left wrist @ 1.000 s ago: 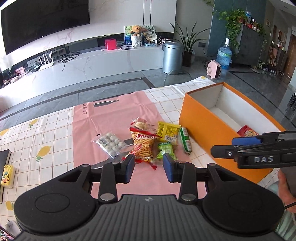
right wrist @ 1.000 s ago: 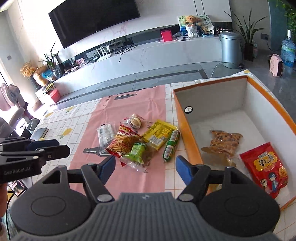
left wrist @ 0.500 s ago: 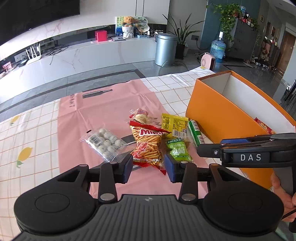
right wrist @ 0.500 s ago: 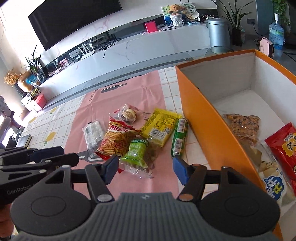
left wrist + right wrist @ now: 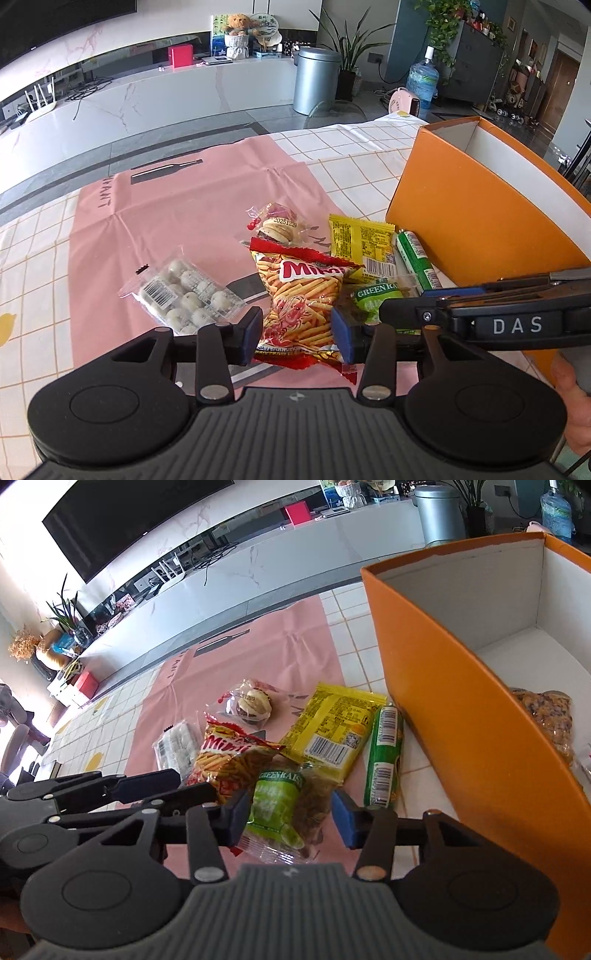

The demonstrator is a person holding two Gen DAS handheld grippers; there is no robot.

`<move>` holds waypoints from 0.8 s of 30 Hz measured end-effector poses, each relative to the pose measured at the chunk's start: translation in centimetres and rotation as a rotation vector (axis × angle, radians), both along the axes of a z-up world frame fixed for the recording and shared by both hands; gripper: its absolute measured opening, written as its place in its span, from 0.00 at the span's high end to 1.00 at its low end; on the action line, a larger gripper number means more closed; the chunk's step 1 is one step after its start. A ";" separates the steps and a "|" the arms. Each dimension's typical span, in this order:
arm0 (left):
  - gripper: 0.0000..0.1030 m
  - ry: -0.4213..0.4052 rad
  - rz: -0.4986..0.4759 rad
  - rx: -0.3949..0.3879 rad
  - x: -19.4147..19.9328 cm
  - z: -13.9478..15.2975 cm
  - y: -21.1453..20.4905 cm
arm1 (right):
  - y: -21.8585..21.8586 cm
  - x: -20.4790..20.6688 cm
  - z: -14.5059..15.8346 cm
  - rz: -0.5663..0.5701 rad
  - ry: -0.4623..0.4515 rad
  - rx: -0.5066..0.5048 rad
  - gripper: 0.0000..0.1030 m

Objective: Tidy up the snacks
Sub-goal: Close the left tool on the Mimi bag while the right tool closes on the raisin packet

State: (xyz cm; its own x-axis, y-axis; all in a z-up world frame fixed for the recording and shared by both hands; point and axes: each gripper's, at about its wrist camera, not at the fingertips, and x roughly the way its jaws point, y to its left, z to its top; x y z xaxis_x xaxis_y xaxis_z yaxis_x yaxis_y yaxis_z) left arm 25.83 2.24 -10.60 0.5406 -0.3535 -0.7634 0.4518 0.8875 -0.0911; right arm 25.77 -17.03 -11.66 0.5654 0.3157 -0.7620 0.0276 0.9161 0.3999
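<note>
Two grippers, jaws apart, straddle table snacks left of the orange box (image 5: 476,214): left gripper (image 5: 297,338) around the red stick-snack bag (image 5: 303,295), right gripper (image 5: 288,818) around the green packet (image 5: 277,797); closing seems next.

Both tongs share a build: matte black ribbed housing, two round discs, silver screws, blue pads on black fingers. The right tongs (image 5: 480,314) carry white "DAS" lettering; the left tongs (image 5: 297,334) show none. Bare skin (image 5: 572,398) at 4 o'clock.
</note>
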 end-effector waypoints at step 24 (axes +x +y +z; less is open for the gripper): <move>0.43 0.026 0.018 -0.029 1.3 -2.3 -0.1 | -0.3 0.0 -2.3 0.000 0.036 0.123 0.65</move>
